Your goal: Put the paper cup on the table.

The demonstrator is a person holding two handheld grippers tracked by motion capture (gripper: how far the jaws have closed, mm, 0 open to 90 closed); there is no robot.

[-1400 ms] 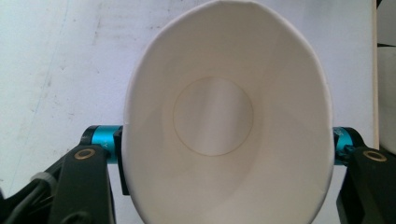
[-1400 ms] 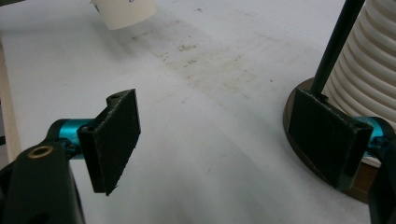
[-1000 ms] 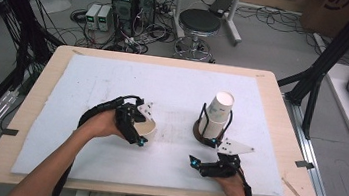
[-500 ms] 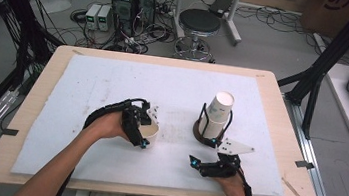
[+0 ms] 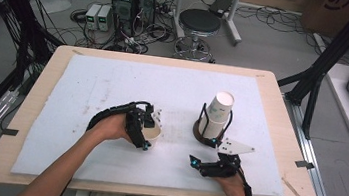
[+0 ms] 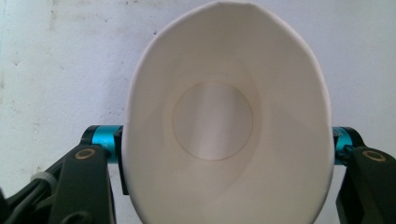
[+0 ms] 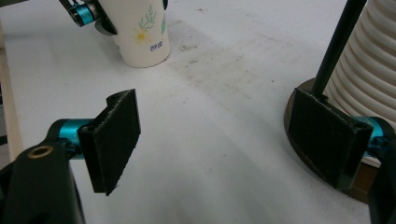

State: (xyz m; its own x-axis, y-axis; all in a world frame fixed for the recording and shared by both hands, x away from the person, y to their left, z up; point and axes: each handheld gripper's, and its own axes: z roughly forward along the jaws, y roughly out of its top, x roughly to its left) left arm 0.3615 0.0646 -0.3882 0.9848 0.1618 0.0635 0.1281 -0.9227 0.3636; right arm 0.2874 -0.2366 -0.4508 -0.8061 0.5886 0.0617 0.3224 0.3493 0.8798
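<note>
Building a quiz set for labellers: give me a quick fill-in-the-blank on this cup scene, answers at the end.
1. The left gripper is shut on a single paper ____, squeezing its rim oval.
2. The right gripper has its jaws ____, with nothing between them.
3. The stack of cups stands in a holder with black ____ rods.
4. The held cup stands on the ____ mat, printed with a flower and leaves.

Missing words: cup; open; upright; white

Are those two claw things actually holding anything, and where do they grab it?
The left gripper squeezes a paper cup by its side walls near the rim. The right gripper holds nothing, jaws open.
</note>
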